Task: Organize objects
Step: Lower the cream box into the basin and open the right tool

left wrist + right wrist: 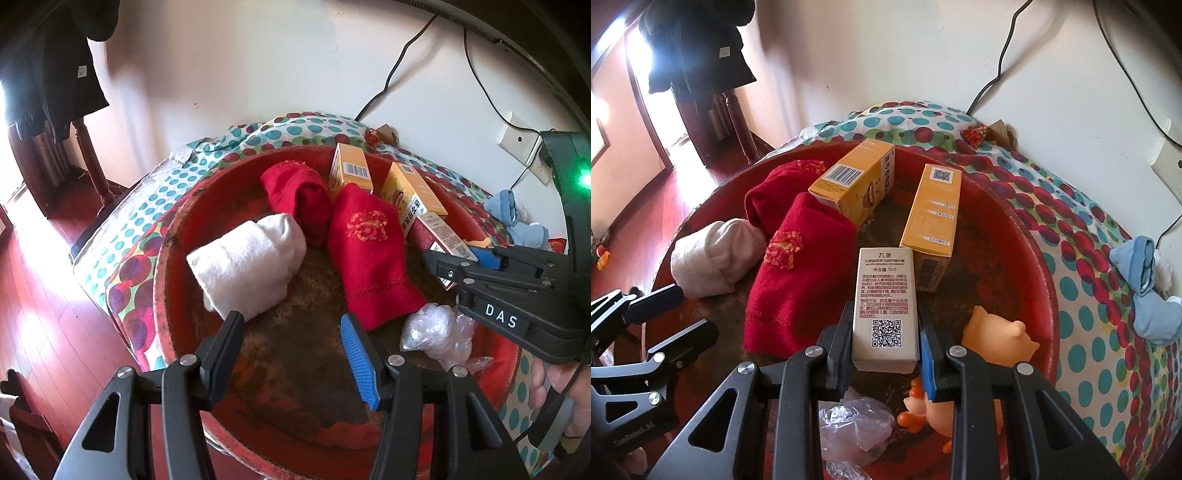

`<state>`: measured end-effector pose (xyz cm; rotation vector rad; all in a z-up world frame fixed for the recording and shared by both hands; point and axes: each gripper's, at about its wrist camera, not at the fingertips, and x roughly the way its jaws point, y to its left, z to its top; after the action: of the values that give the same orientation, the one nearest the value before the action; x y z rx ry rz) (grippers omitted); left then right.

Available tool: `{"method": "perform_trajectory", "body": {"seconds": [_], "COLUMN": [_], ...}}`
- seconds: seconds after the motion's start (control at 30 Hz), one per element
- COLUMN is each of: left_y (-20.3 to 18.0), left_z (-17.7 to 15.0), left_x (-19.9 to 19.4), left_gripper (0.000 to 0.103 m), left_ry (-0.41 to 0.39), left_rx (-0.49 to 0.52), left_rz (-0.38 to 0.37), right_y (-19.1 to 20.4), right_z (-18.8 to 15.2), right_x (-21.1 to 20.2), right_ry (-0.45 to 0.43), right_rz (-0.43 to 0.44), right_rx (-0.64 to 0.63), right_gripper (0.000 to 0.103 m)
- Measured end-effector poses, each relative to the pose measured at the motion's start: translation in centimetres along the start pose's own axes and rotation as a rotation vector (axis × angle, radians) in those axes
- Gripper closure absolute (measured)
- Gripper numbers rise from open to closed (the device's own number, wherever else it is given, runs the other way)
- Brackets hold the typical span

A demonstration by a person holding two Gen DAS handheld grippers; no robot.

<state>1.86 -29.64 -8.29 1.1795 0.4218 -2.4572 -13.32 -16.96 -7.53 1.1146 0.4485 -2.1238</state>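
Observation:
A round red basin sits on a polka-dot cloth. Inside lie a rolled white sock, a rolled red sock, a flat red sock, two yellow boxes, crumpled clear plastic and an orange rubber toy. My right gripper is shut on a small white box above the basin's right side. My left gripper stands open over the basin's near part, nothing between its fingers.
The polka-dot cloth covers the surface under the basin. A blue cloth lies at the right by the wall. Cables hang down the white wall. Dark clothing hangs at the left over a red wood floor.

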Motion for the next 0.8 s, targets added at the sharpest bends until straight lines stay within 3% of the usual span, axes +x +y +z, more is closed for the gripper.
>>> {"method": "perform_trajectory", "body": {"seconds": [0.17, 0.27, 0.53, 0.67, 0.8], "left_y": [-0.1, -0.1, -0.4, -0.6, -0.7], "left_z": [0.0, 0.0, -0.1, -0.3, -0.4], "left_x": [0.0, 0.1, 0.1, 0.1, 0.1], "left_gripper": [0.047, 0.047, 0.047, 0.047, 0.047], "left_ry": [0.002, 0.006, 0.006, 0.005, 0.005], "left_rx": [0.003, 0.006, 0.018, 0.032, 0.038], "left_rz": [-0.001, -0.006, -0.004, 0.000, 0.004], "right_y": [0.0, 0.0, -1.6, -4.3, -9.6], "right_z": [0.0, 0.0, -0.6, -1.8, -4.0], "right_x": [-0.7, -1.4, -4.5, -6.2, -6.6], "right_ry": [-0.021, -0.034, -0.089, -0.109, -0.108], "right_rz": [0.019, 0.014, 0.007, -0.037, -0.096], "right_rx": [0.022, 0.022, 0.058, 0.095, 0.204], "right_gripper": [0.069, 0.057, 0.050, 0.048, 0.045]}}
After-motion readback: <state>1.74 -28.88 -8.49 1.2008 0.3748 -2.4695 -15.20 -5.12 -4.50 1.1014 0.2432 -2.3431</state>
